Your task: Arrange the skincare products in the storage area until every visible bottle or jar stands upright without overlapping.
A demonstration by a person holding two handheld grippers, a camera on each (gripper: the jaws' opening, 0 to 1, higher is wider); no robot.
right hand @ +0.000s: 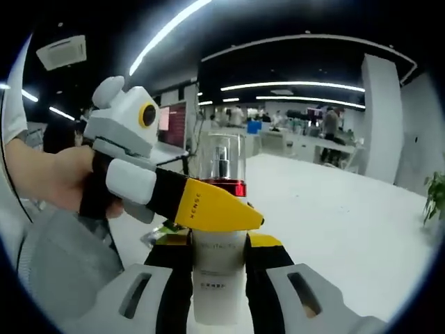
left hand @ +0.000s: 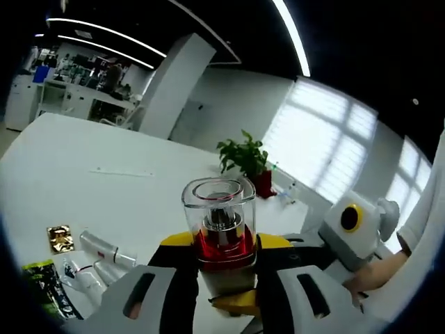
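Both tongs clamp one upright bottle held above the white table: the left gripper and the right gripper each squeeze its pale body. Its clear cap covers a pump over red contents. A hand grips the left tool's handle. Tubes lie near left.

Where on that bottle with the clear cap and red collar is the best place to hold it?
Hold the white body of the bottle below the red band, pinching its flat sides from either side, as the right tongs do. The clear cap looks slick and may pull off, so leave it alone.
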